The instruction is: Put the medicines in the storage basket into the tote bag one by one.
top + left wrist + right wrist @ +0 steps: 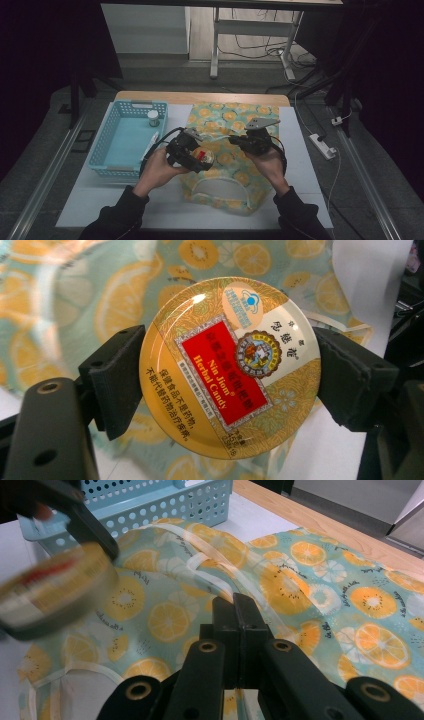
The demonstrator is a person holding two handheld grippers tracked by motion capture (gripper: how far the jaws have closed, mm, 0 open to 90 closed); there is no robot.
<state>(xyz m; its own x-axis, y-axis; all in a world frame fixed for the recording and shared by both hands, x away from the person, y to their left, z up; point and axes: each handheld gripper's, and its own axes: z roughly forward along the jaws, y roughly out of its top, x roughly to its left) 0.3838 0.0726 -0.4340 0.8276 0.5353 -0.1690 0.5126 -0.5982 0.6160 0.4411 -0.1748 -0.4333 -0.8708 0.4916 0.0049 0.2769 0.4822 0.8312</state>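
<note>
A light-blue perforated basket [116, 141] sits at the table's left, a small white-capped jar [153, 118] standing near its back right corner. Just right of the basket, the left gripper [200, 156] holds a round Nin Jiom herbal candy tin [230, 367] above the citrus-print apron [231, 150], jaws clamped on the tin's opposite edges, lid facing the gripper's camera. Farther right, the right gripper [239, 611] hovers over the apron beside a white strap [210, 575], its jaws pressed together, empty.
</note>
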